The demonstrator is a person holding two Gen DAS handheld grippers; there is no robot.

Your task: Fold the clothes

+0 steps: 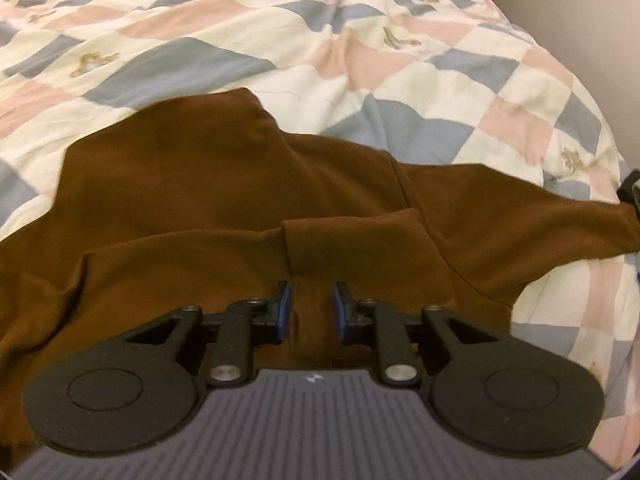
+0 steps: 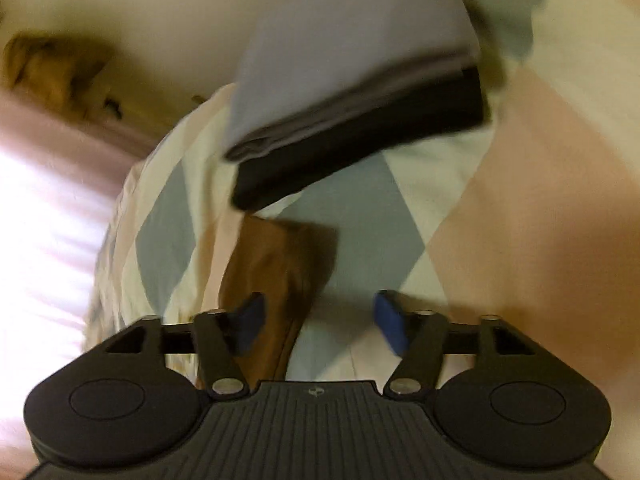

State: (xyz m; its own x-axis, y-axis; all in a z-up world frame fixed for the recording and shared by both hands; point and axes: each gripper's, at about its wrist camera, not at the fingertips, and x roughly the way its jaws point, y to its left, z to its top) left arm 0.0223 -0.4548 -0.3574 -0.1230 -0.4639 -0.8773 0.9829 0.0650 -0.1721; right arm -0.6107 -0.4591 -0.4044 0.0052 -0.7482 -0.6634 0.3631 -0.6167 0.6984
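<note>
A brown high-neck shirt [image 1: 224,184] lies spread on the checked quilt [image 1: 460,64], its neck band [image 1: 356,240] just ahead of my left gripper [image 1: 312,312]. The left gripper's blue pads stand narrowly apart with a raised ridge of the brown cloth pinched between them. One sleeve [image 1: 560,216] stretches to the right edge. In the right wrist view my right gripper [image 2: 320,320] hangs open over the quilt [image 2: 520,200]. The brown sleeve end [image 2: 276,264] lies beside and under its left finger [image 2: 248,320], not gripped. This view is motion-blurred.
A stack of folded clothes [image 2: 352,120], pale blue and grey on top and black below, sits on the quilt ahead of the right gripper. The bed's edge and a bright, blurred area [image 2: 48,220] lie to the left. A pale wall [image 1: 580,8] borders the bed at the right.
</note>
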